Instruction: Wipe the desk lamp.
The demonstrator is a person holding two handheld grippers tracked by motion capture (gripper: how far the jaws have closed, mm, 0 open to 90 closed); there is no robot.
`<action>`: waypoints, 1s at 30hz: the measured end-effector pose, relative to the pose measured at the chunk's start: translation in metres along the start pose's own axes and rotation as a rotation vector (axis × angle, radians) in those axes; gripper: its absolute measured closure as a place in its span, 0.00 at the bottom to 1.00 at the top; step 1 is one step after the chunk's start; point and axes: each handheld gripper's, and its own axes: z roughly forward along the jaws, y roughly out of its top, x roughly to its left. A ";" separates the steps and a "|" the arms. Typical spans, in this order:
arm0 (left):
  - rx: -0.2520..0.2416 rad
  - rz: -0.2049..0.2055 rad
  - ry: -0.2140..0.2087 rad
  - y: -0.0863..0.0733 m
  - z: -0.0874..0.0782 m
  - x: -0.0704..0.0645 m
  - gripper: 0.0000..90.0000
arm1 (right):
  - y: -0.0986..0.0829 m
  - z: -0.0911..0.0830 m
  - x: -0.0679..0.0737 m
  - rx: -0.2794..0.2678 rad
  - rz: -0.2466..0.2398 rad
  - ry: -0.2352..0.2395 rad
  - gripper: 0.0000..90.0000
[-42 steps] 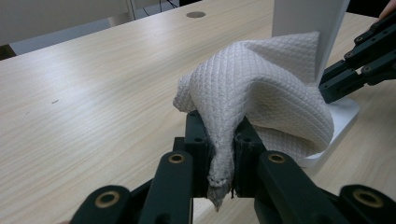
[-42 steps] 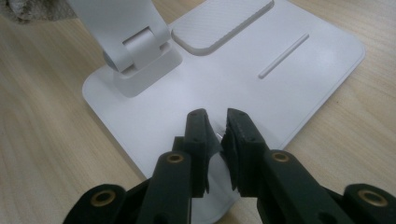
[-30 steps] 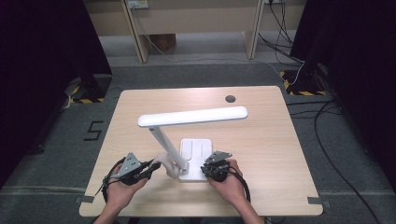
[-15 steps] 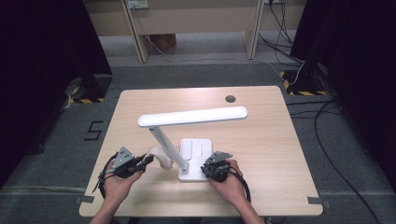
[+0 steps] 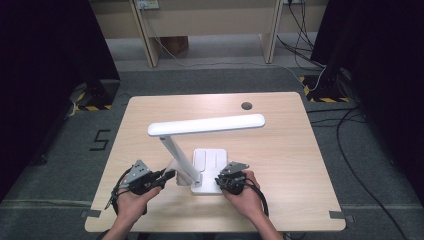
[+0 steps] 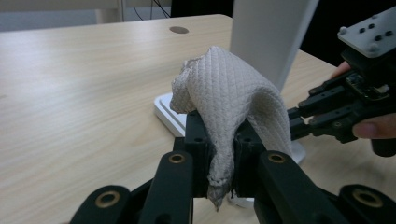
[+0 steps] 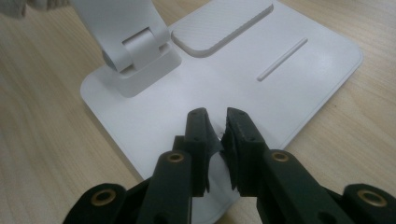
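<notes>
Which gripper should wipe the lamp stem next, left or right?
Left. The left gripper is shut on the cloth, right beside the lamp stem. The right gripper holds no cloth; its nearly shut jaws sit over the lamp base, probably steadying it.

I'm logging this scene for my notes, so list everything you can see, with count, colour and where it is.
desk lamp: one, white, middle of the table, flat base near the front edge
cloth: one, off-white quilted, pinched in the left gripper beside the lamp's stem
table: one, light wood, with a dark round hole near the far right
left gripper: one, black, front left, shut on the cloth
right gripper: one, black, front right, jaws nearly closed over the lamp base
hands: two, holding the grippers
</notes>
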 end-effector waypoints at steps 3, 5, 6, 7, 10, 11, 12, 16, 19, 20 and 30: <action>0.007 -0.012 -0.006 -0.004 0.005 -0.001 0.89 | 0.000 0.000 0.000 -0.004 0.000 -0.001 0.88; 0.008 -0.023 -0.005 -0.006 0.008 -0.001 0.89 | 0.000 0.000 0.000 -0.005 0.000 -0.001 0.88; 0.009 -0.026 -0.006 -0.006 0.009 0.000 0.89 | 0.000 0.000 0.000 -0.005 0.000 -0.001 0.88; 0.011 -0.023 -0.003 -0.007 0.010 -0.001 0.89 | 0.000 0.001 0.000 -0.006 0.000 -0.001 0.88; -0.003 -0.023 -0.013 -0.005 0.010 -0.002 0.89 | 0.000 0.001 0.000 -0.006 -0.001 -0.002 0.88; -0.011 -0.021 -0.018 -0.003 0.009 -0.002 0.89 | 0.000 0.001 0.000 -0.007 -0.002 -0.001 0.88; -0.018 -0.019 -0.020 -0.002 0.009 -0.003 0.89 | 0.000 0.001 0.000 -0.007 -0.002 -0.001 0.88; -0.042 -0.022 -0.023 0.003 0.004 -0.002 0.89 | 0.000 0.001 0.000 -0.008 -0.001 -0.002 0.88; -0.064 -0.020 -0.023 0.008 0.000 -0.002 0.89 | 0.000 0.001 0.000 -0.007 -0.001 -0.003 0.88; -0.071 -0.015 -0.020 0.010 -0.001 -0.002 0.89 | 0.000 0.001 0.000 -0.006 0.001 -0.003 0.88; -0.117 0.007 -0.018 0.023 -0.011 -0.002 0.89 | -0.001 0.001 0.001 -0.012 0.011 -0.006 0.88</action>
